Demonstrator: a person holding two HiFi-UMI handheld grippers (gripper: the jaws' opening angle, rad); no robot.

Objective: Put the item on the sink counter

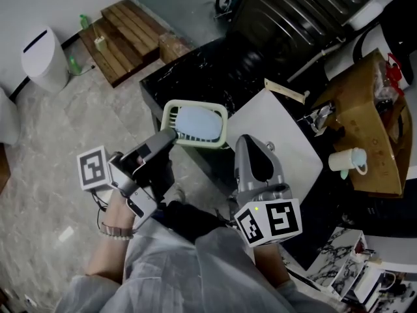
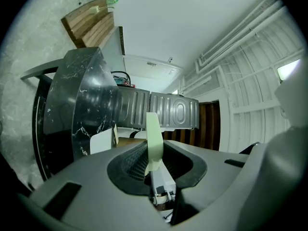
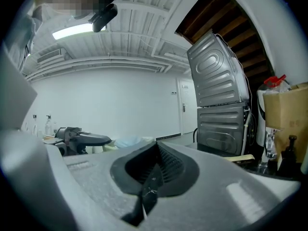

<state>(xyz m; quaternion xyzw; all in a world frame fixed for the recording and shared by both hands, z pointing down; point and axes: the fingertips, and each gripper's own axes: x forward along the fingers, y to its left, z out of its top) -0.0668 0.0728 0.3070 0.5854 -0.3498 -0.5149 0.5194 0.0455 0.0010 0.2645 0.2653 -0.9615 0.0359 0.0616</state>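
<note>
A pale green plastic basket point(image 1: 171, 115) with a light blue item point(image 1: 197, 124) lying in it hangs in front of the black marbled counter point(image 1: 195, 70). My left gripper point(image 1: 168, 137) is shut on the basket's near rim. In the left gripper view that rim point(image 2: 154, 138) stands edge-on between the pads of the left gripper point(image 2: 155, 165). My right gripper point(image 1: 253, 145) hovers over a white board point(image 1: 280, 129), shut and empty. The right gripper view shows the closed right gripper point(image 3: 154, 170), with the basket point(image 3: 126, 142) and the left gripper point(image 3: 79, 139) off to its left.
A grey ribbed appliance point(image 1: 306, 12) stands behind the counter. A cardboard box point(image 1: 365, 129) and a white mug point(image 1: 345, 160) sit at the right. On the marble-pattern floor at the left are a wooden pallet point(image 1: 127, 38) and a white bin point(image 1: 44, 59).
</note>
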